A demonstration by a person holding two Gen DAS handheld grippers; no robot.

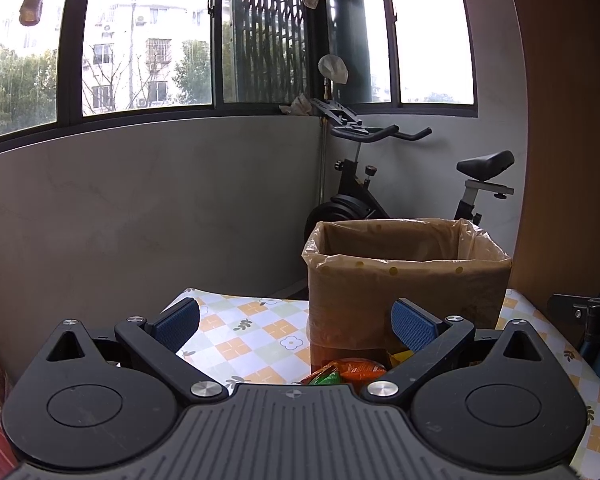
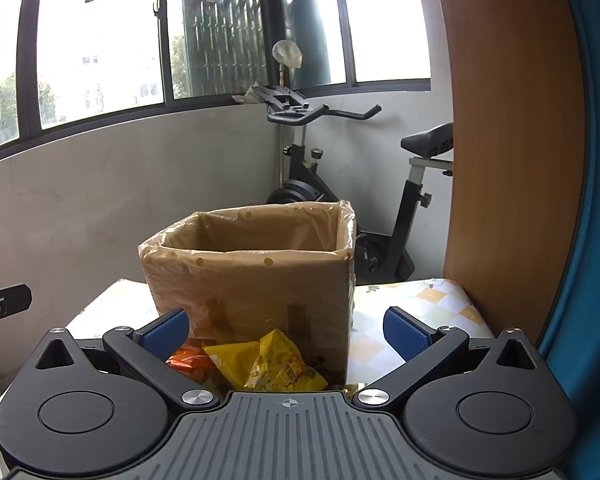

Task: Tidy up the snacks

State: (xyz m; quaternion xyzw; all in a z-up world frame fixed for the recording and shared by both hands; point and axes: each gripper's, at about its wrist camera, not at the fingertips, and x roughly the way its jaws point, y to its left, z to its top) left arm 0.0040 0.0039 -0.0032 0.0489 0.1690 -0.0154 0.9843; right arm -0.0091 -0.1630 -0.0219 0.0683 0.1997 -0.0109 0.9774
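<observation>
Both hand-held grippers, left (image 1: 296, 326) and right (image 2: 286, 332), are spread wide and empty. Snacks (image 2: 268, 364) lie on the table (image 1: 244, 328) against the box (image 2: 252, 276). Step: first pick. Next: descend, clamp one packet.

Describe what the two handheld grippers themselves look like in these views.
Both match: the left gripper and right gripper have black linkage arms with silver pivot screws, fingers faced with blue textured pads, and a grey ribbed body bearing a small crosshair mark. No cables, hands or sleeves show.

A matt cardboard box (image 2: 256, 292) wears a crinkly plastic liner (image 2: 260, 220) (glossy snack packets (image 2: 276, 364) beside it).
</observation>
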